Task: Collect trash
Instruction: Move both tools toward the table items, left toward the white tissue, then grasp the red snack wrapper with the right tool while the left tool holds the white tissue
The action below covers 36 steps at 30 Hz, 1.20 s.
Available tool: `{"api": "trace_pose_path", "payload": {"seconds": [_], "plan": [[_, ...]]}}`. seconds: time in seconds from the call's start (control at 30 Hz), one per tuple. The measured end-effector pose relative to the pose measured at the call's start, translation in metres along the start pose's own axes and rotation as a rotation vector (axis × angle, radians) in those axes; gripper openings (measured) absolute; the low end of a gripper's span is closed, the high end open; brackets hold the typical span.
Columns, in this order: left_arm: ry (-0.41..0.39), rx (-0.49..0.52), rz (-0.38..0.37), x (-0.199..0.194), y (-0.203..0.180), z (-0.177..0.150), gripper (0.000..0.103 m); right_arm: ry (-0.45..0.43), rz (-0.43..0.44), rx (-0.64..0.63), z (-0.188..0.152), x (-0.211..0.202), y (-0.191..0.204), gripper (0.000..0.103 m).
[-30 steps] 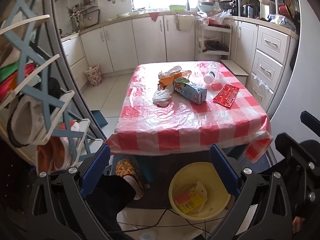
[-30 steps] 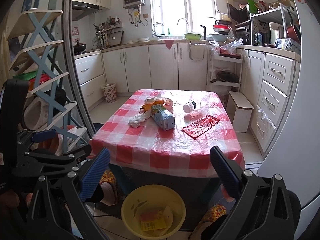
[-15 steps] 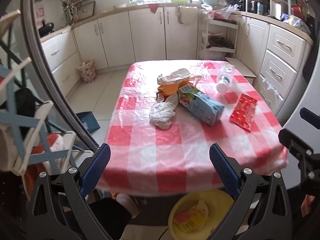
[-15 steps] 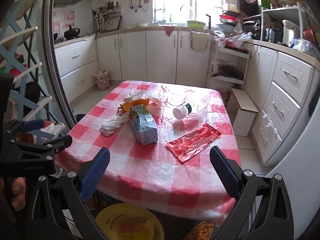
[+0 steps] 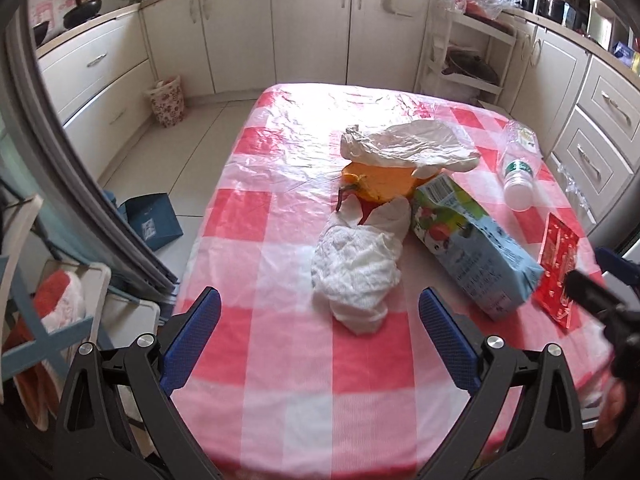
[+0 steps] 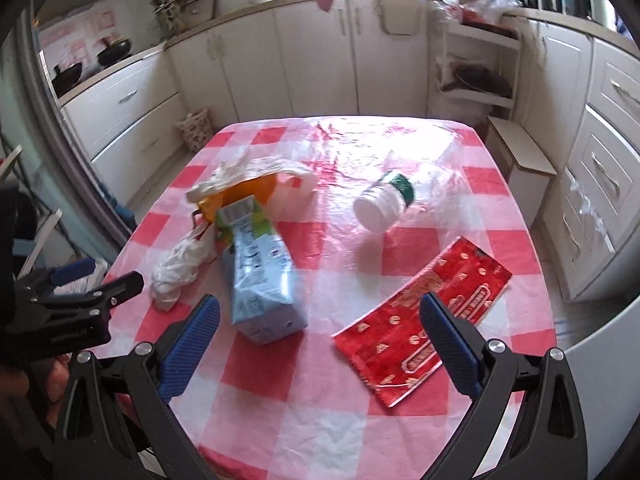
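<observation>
Trash lies on a red-and-white checked table (image 5: 280, 360). A crumpled white tissue (image 5: 356, 276) lies just ahead of my open, empty left gripper (image 5: 320, 336). A light blue juice carton (image 5: 472, 248) lies on its side right of it; it also shows in the right wrist view (image 6: 260, 280). An orange wrapper (image 5: 380, 184) sits under a white plastic bag (image 5: 408, 146). A clear plastic bottle (image 6: 384, 204) and a red foil packet (image 6: 424, 320) lie to the right. My right gripper (image 6: 320, 340) is open and empty, between carton and packet.
White kitchen cabinets (image 5: 312, 28) run behind and to the right of the table. A small floral waste basket (image 5: 168, 100) stands on the floor at the left. A shoe rack (image 5: 48, 320) stands at the near left. A low step stool (image 6: 520, 152) stands right of the table.
Both grippers have moved forward and up over the table, so the trash is much closer. The yellow basin on the floor has dropped out of view. Both grippers stay open.
</observation>
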<state>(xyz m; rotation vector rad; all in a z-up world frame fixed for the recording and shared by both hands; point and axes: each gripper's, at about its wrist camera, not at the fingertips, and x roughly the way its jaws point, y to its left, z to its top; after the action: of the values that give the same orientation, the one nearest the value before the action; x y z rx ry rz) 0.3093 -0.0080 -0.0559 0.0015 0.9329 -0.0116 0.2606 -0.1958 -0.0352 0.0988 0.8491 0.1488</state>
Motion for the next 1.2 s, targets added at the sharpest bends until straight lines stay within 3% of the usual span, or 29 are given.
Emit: {"api": "trace_pose_path", "payload": {"seconds": [0.13, 0.33, 0.47, 0.53, 0.6, 0.77, 0.87, 0.93, 0.97, 1.03, 1.2], "plan": [[0.036, 0.01, -0.001, 0.027, -0.007, 0.008, 0.095, 0.008, -0.119, 0.035, 0.001, 0.003, -0.029, 0.096], [0.08, 0.044, 0.001, 0.053, -0.022, 0.015, 0.095, 0.066, -0.214, 0.117, 0.001, 0.021, -0.065, 0.096], [0.09, 0.036, -0.011, 0.058, -0.024, 0.014, 0.065, 0.121, -0.233, 0.096, -0.004, 0.035, -0.065, 0.096], [0.088, 0.049, -0.014, 0.054, -0.025, 0.013, 0.03, 0.148, -0.235, 0.079, -0.009, 0.041, -0.064, 0.096], [0.104, 0.011, -0.065, 0.048, -0.016, 0.011, 0.014, 0.163, -0.234, 0.071, -0.014, 0.046, -0.064, 0.096], [0.144, -0.103, -0.199, 0.035, 0.011, 0.002, 0.01, 0.132, -0.224, 0.032, -0.016, 0.047, -0.058, 0.095], [0.116, -0.127, -0.238, 0.018, 0.022, -0.001, 0.01, 0.112, -0.183, -0.006, -0.016, 0.044, -0.049, 0.072], [0.095, -0.136, -0.254, 0.01, 0.026, -0.001, 0.01, 0.108, -0.158, -0.031, -0.016, 0.041, -0.041, 0.046], [0.086, -0.136, -0.257, 0.006, 0.027, -0.002, 0.01, 0.108, -0.146, -0.038, -0.016, 0.04, -0.038, 0.037], [0.075, -0.133, -0.262, 0.002, 0.031, -0.001, 0.01, 0.122, -0.105, -0.025, -0.015, 0.039, -0.037, 0.004], [0.06, -0.124, -0.279, -0.007, 0.032, -0.002, 0.01, 0.097, -0.051, 0.045, -0.012, 0.03, -0.046, 0.003]]}}
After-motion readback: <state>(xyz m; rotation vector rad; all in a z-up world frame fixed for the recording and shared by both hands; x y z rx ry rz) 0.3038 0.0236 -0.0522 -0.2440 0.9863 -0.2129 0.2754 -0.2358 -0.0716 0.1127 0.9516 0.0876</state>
